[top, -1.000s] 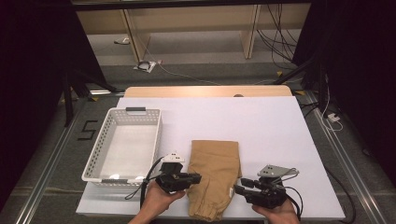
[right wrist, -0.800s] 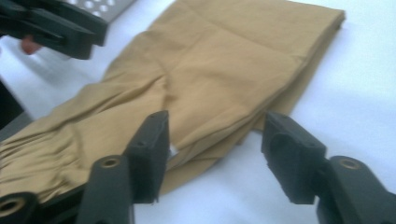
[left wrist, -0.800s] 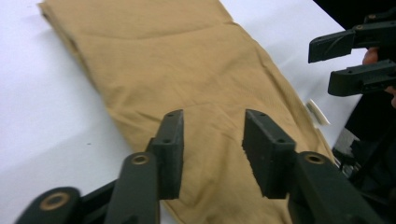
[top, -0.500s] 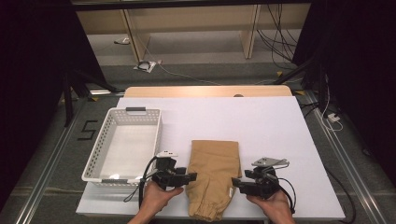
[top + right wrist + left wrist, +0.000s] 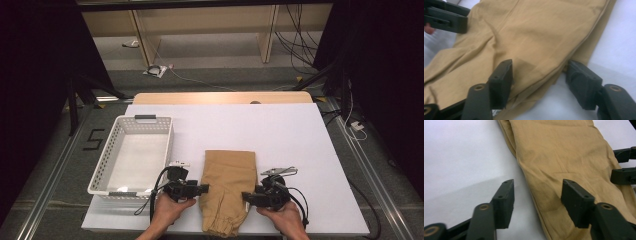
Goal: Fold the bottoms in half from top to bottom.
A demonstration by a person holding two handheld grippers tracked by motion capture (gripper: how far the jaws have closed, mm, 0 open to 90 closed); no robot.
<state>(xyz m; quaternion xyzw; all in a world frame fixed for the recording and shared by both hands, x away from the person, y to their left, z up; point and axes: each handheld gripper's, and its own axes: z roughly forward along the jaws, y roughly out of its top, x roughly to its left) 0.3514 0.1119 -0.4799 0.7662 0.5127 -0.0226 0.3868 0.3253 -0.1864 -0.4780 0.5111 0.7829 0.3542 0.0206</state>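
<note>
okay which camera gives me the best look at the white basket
The high view: the white basket sits whole on the table, left of the tan trousers, apparently empty. Both gripper views look closely along their black fingers at the trousers' edges and the white tabletop instead.

Two bare hands, no sleeves showing, are each carrying a black gripper. The left gripper (image 5: pixel 206 188) and the right gripper (image 5: pixel 245 196) are trailing looping black cables. Blocky black pads (image 5: pixel 504 202) are showing small screw holes, brass-coloured pivot pins behind. A grey three-cornered plate (image 5: pixel 278 171) is topping the right one.
</note>
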